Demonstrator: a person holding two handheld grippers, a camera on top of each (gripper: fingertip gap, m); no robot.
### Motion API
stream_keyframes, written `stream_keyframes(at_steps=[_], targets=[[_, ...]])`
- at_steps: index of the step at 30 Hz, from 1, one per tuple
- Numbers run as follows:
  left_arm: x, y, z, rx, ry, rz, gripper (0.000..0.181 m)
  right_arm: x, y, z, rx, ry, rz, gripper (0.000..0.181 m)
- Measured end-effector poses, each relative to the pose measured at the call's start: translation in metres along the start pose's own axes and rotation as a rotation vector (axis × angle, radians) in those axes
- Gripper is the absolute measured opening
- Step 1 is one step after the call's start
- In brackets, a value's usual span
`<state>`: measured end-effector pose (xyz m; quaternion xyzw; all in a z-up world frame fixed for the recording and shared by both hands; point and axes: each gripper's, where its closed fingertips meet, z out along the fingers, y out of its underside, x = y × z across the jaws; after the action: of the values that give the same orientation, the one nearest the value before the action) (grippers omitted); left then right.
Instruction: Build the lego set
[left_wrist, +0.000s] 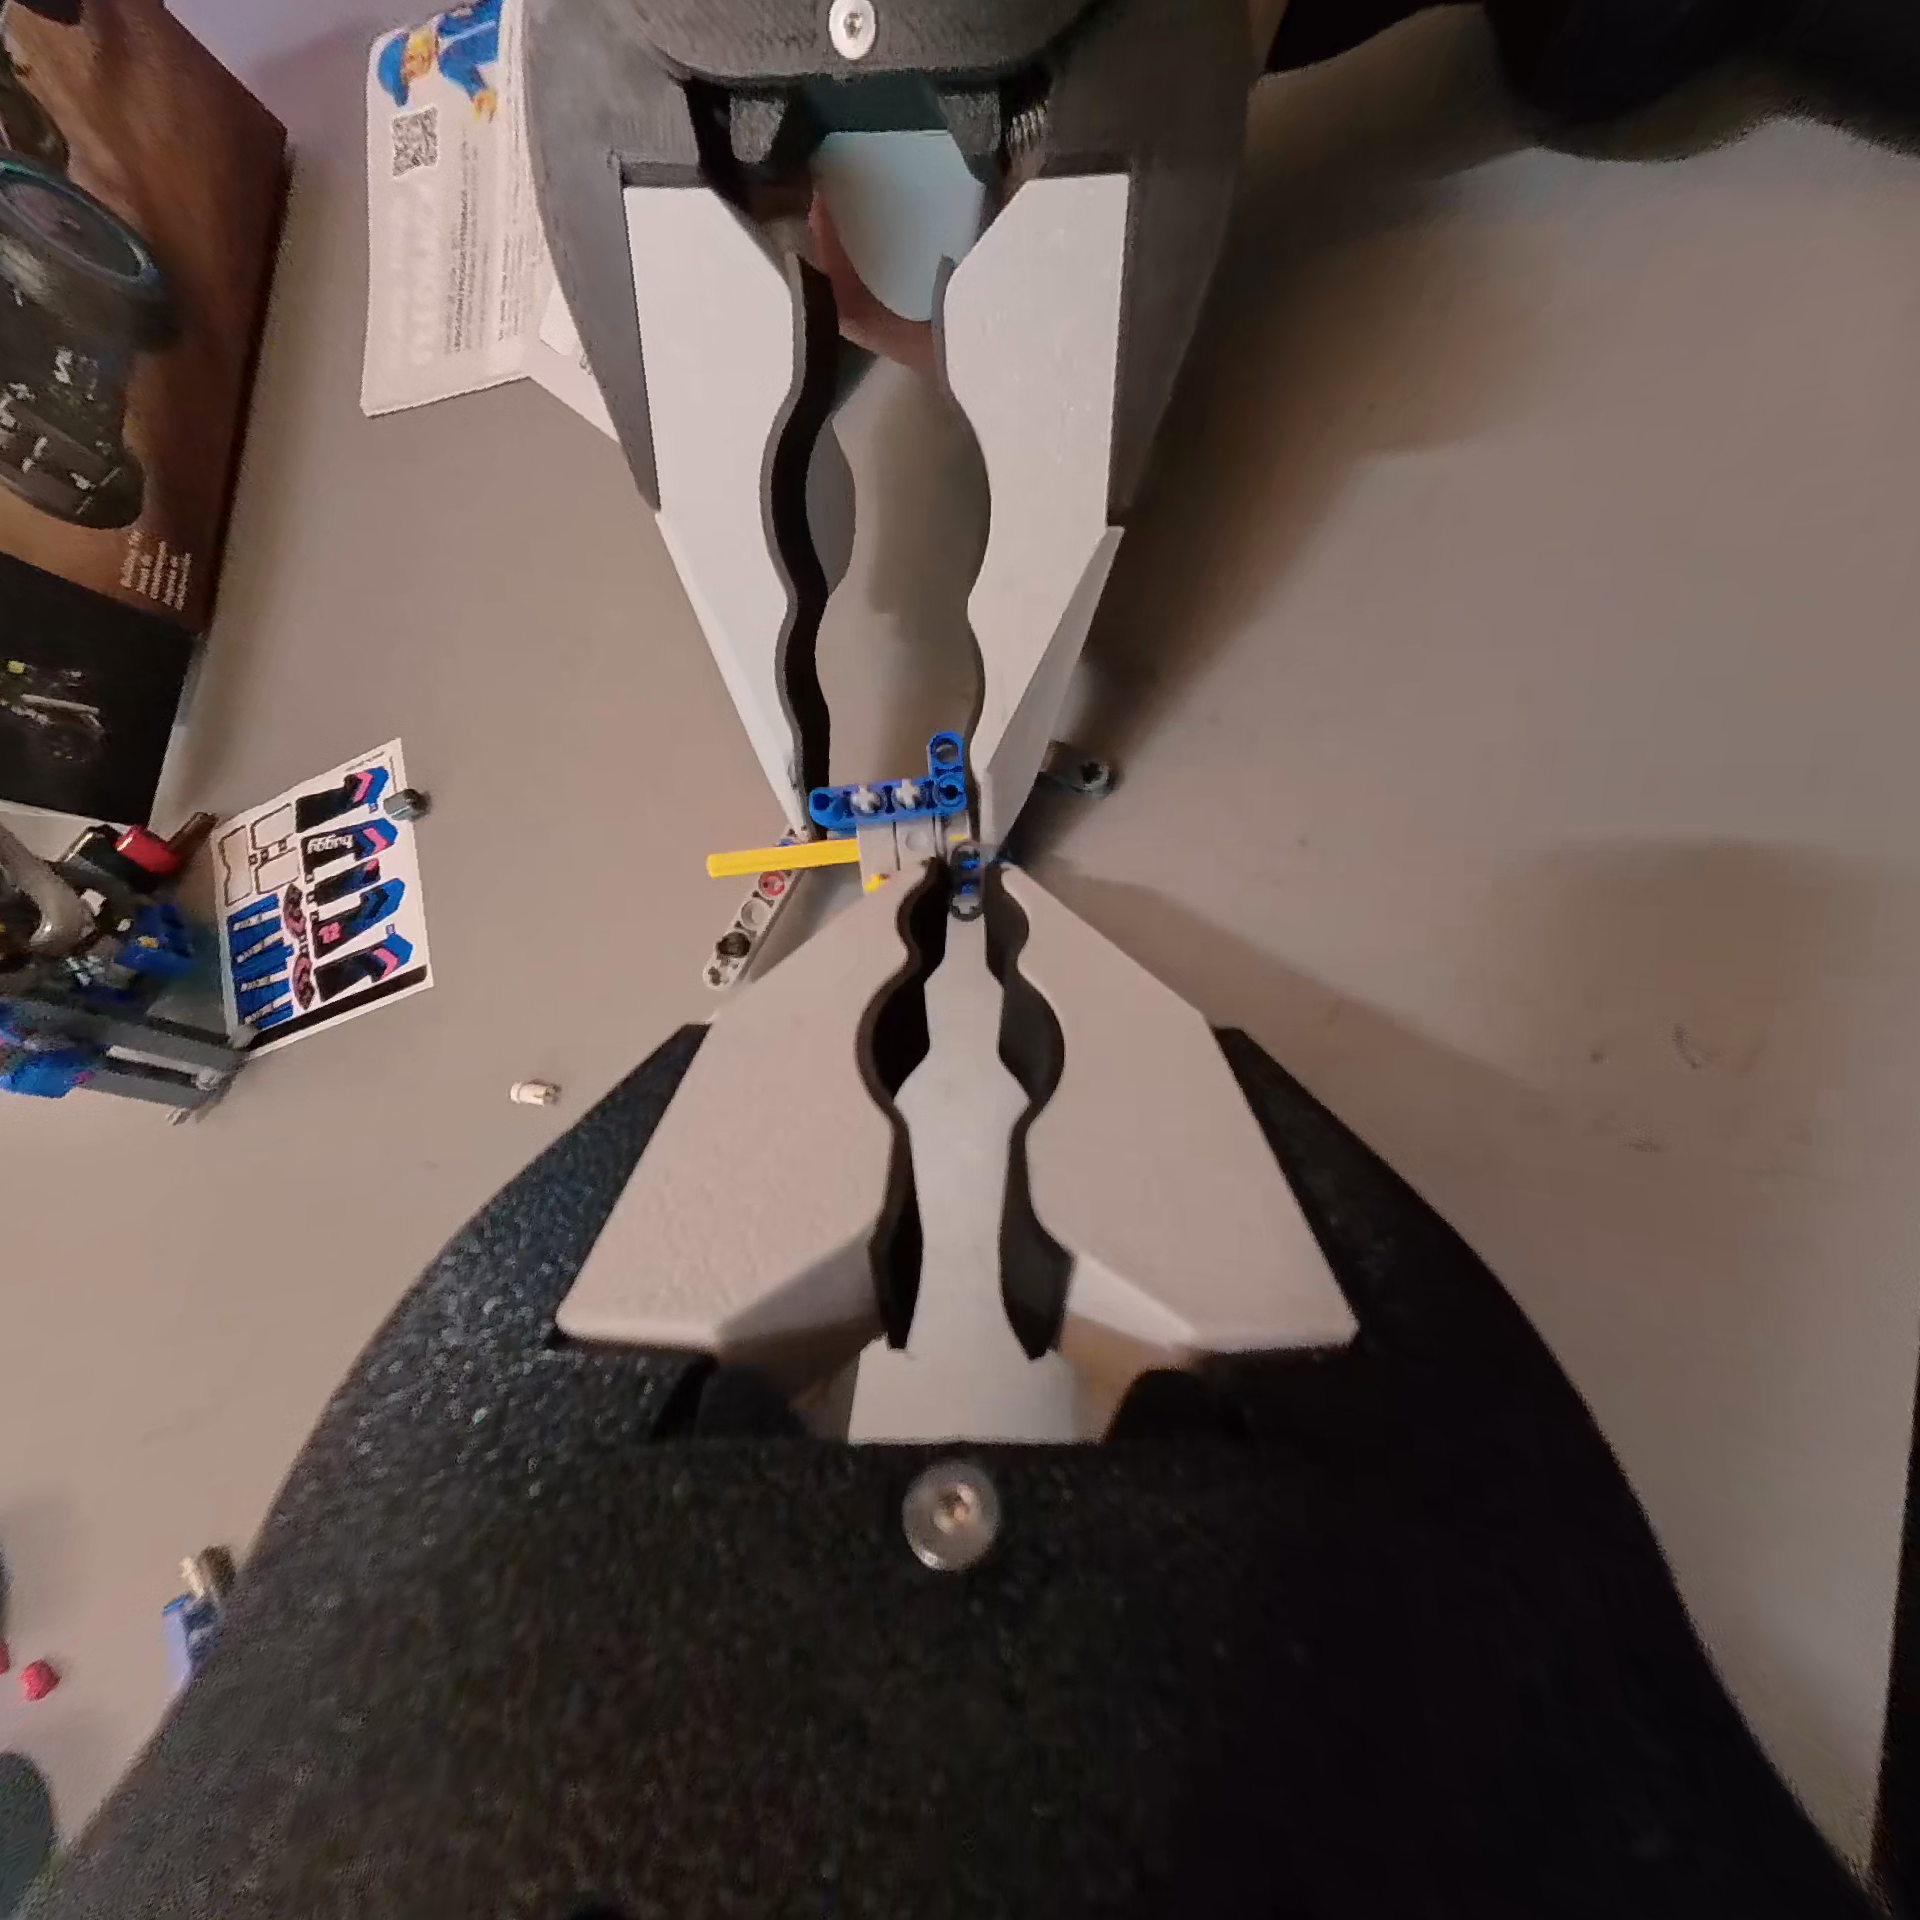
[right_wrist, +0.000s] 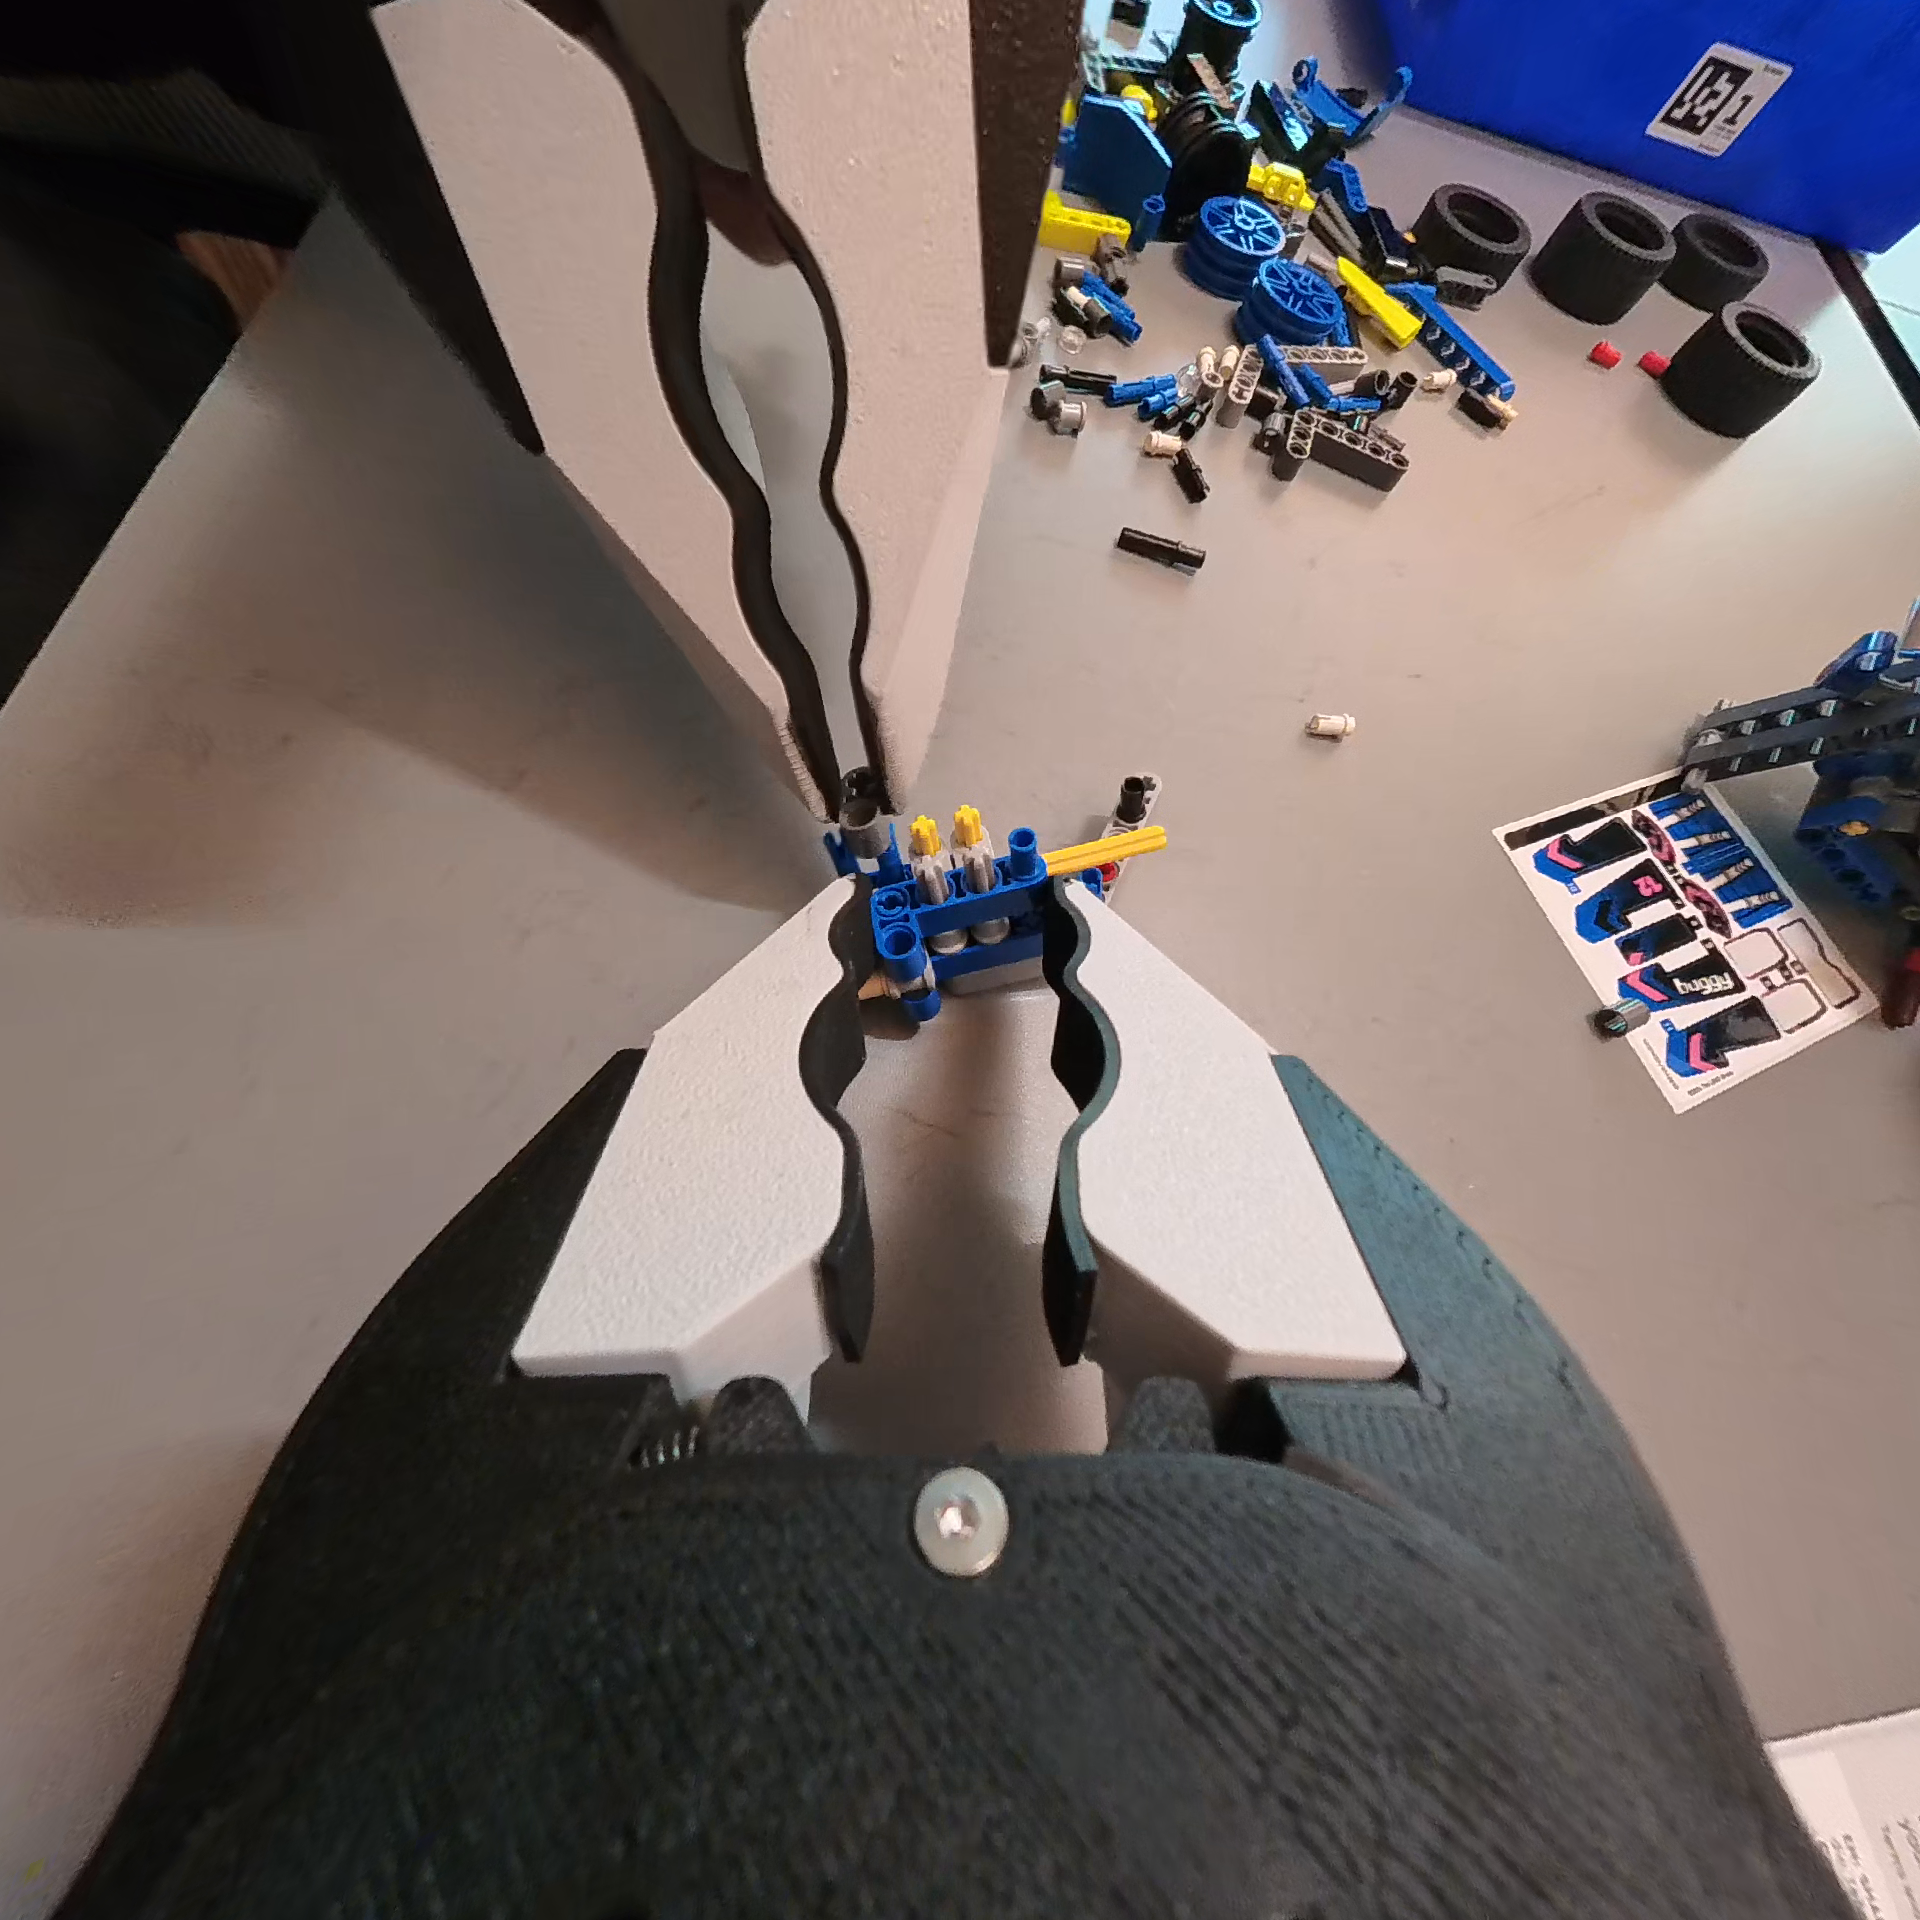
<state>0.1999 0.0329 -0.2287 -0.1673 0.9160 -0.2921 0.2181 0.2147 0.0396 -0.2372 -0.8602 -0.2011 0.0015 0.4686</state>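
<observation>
A small blue and grey Lego sub-assembly (right_wrist: 951, 914) with a yellow axle (right_wrist: 1107, 847) sticking out sideways sits between the fingers of my right gripper (right_wrist: 956, 914), which is shut on it just above the table. In the left wrist view the assembly (left_wrist: 894, 805) shows in the right gripper (left_wrist: 899, 816) coming from the top. My left gripper (left_wrist: 961, 883) is shut on a small dark pin (left_wrist: 966, 883) and presses it against the assembly's end. In the right wrist view the left gripper (right_wrist: 847, 800) holds that pin (right_wrist: 862, 805) at the assembly's far left corner.
A sticker sheet (right_wrist: 1683, 935) and a partly built blue model (right_wrist: 1849, 769) lie to the right. A pile of loose parts (right_wrist: 1247, 312), black tyres (right_wrist: 1610, 260) and a blue bin (right_wrist: 1662, 83) lie beyond. A grey beam (left_wrist: 743, 930), a tan pin (left_wrist: 535, 1091) and a leaflet (left_wrist: 447, 208) lie nearby. Less than 4 cm separates the two grippers' tips.
</observation>
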Motion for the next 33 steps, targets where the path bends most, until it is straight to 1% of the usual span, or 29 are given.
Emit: stream_keyframes(at_steps=[6,8,13,16,26,28,33], targets=[[-0.0058,0.0057,-0.0032,-0.043,-0.025,-0.029,0.004,0.0,-0.0001,0.0001,0.0,-0.001,0.0,0.032],[-0.0019,0.0038,-0.0024,-0.023,-0.002,-0.036,0.004,0.0,0.0,0.0002,0.0,-0.002,0.002,0.032],[-0.004,0.0023,-0.0049,-0.025,-0.017,-0.032,0.004,-0.0001,0.0,0.0002,0.0,-0.003,0.002,0.032],[-0.0043,0.0062,-0.0037,-0.043,-0.01,-0.04,0.004,-0.0001,0.0,0.0001,0.0,-0.002,0.002,0.032],[-0.0015,0.0037,-0.0004,-0.028,0.007,-0.071,0.004,0.0001,0.0,0.0,-0.001,-0.002,0.004,0.032],[-0.0016,0.0037,-0.0002,-0.039,0.0,-0.076,0.004,0.0002,0.0002,0.0,-0.001,-0.002,0.005,0.032],[-0.0018,0.0039,0.0004,-0.109,-0.016,-0.022,0.004,0.0002,0.0003,0.0001,-0.002,-0.001,0.005,0.032]])
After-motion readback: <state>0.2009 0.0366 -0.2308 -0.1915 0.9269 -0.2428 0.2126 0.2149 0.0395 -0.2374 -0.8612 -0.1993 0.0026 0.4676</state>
